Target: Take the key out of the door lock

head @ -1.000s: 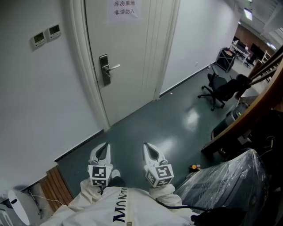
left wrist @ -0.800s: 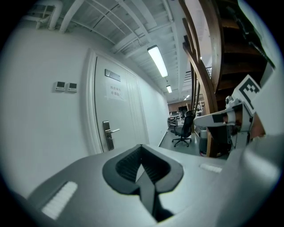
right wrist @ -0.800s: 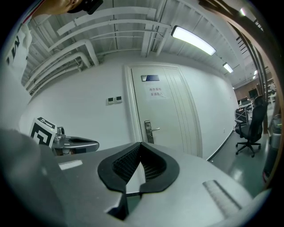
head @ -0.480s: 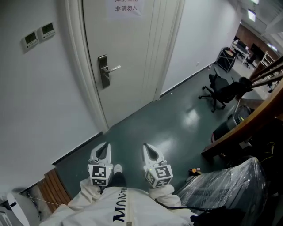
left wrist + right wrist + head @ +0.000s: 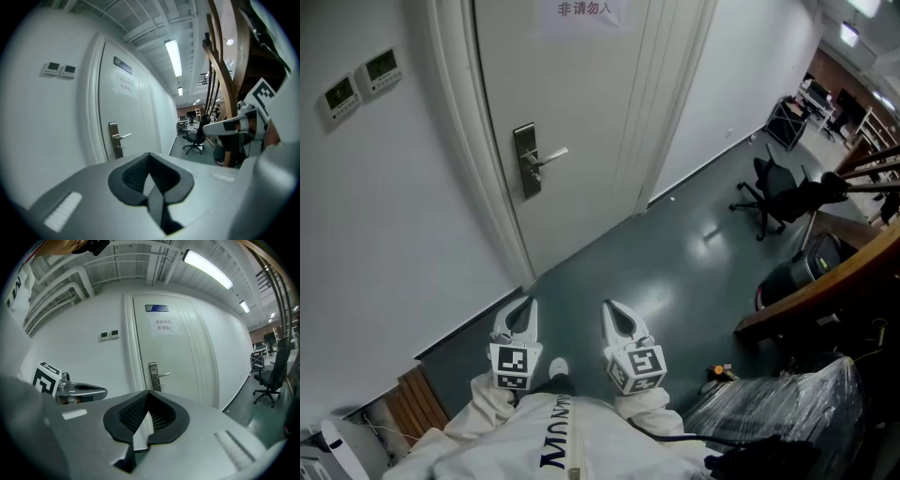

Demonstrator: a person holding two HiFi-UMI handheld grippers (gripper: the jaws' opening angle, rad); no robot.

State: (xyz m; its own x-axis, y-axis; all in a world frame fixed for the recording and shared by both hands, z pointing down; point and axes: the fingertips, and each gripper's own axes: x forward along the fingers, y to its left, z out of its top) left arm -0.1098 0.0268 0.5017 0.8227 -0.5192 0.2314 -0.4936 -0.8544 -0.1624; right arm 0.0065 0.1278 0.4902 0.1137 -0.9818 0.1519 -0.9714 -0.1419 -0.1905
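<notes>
A white door [image 5: 591, 103] stands closed ahead, with a steel lock plate [image 5: 526, 161] and a lever handle [image 5: 551, 156] on its left side. The plate also shows in the left gripper view [image 5: 115, 140] and in the right gripper view [image 5: 153, 376]. A key is too small to make out. My left gripper [image 5: 525, 307] and right gripper [image 5: 612, 309] hang side by side low over the floor, well short of the door. Both are shut with nothing between the jaws. Each points roughly level at the door, left [image 5: 149, 154], right [image 5: 148, 393].
Two small wall panels [image 5: 361, 80] sit left of the door frame. A paper notice [image 5: 586, 9] hangs on the door. To the right are a black office chair [image 5: 778, 192], a wooden counter edge [image 5: 825, 281] and a plastic-wrapped bundle [image 5: 778, 412]. Dark green floor [image 5: 619, 262] lies between me and the door.
The door and lock plate have grown larger and shifted in the head view as I came closer. Both grippers travelled along together, still shut.
</notes>
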